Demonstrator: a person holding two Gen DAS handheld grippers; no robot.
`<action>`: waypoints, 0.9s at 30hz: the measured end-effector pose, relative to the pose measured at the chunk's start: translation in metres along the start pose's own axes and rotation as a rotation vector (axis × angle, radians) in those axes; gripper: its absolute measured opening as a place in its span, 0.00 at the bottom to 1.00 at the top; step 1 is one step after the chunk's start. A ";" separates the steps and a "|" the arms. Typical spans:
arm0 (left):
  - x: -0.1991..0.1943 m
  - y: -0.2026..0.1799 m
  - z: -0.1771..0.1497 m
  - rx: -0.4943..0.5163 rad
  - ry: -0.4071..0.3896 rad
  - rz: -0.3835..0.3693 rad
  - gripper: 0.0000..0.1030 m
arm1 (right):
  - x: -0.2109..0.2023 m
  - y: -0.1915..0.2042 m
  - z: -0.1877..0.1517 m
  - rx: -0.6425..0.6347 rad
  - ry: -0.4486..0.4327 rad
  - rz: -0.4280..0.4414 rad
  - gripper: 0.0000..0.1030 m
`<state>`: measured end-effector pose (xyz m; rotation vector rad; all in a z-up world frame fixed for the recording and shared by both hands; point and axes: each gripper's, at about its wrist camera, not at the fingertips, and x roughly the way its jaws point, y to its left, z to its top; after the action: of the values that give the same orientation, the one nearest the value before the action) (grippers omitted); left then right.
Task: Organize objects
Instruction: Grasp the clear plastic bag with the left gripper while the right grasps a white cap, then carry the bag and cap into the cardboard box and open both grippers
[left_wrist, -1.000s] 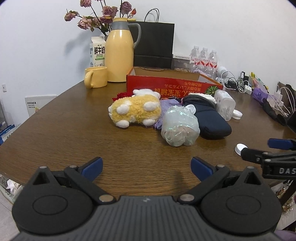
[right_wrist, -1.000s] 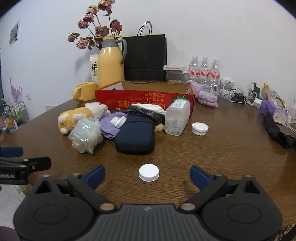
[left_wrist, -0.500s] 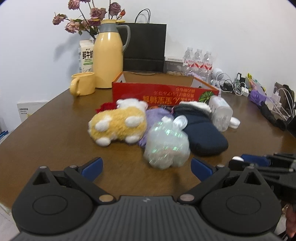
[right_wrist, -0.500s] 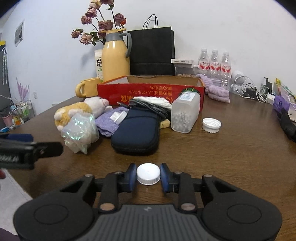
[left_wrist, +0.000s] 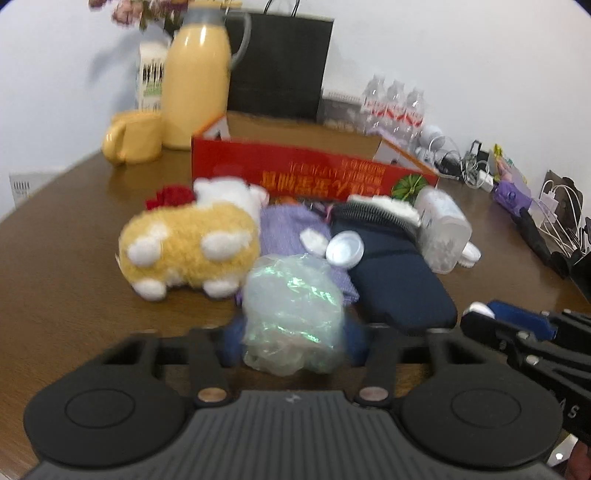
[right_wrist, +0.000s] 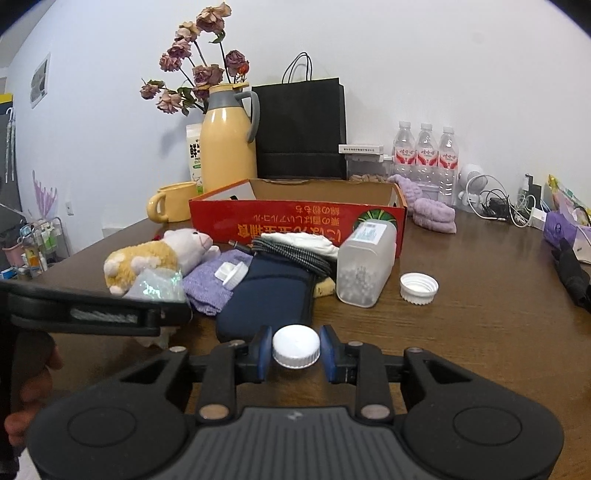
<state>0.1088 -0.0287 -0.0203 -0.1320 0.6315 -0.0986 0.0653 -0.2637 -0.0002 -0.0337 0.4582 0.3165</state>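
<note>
— Cellophane, crumpled into a soft clear bag (left_wrist: 293, 314): it lies on the brown surface (left_wrist: 66, 266) just before the plush toy (left_wrist: 188, 251) and the navy pouch (left_wrist: 395, 280). Our left tongs (left_wrist: 295, 343) have just been closing around it, and the blue pads now press its sides.

— It looks light, springy and slippery, so we judge a grip across the bulk safest, not the loose edge. And the right?

— Our right tongs (right_wrist: 296, 352) are clamped on the white bottle cap (right_wrist: 296, 346), rigid and light, held by its ribbed rim. Both point forward and slightly down, low over the surface, toward the red cardboard box (right_wrist: 295, 221).
</note>
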 end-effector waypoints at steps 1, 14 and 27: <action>-0.001 0.001 -0.001 -0.001 -0.010 0.000 0.44 | 0.001 0.001 0.001 -0.003 -0.003 0.001 0.26; -0.026 0.000 0.031 0.035 -0.150 -0.006 0.42 | 0.013 -0.001 0.032 -0.015 -0.084 0.004 0.26; 0.004 -0.012 0.133 0.056 -0.238 0.009 0.43 | 0.055 -0.024 0.117 -0.002 -0.206 -0.015 0.26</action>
<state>0.1906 -0.0286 0.0850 -0.0852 0.3913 -0.0898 0.1696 -0.2580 0.0798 -0.0063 0.2537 0.3020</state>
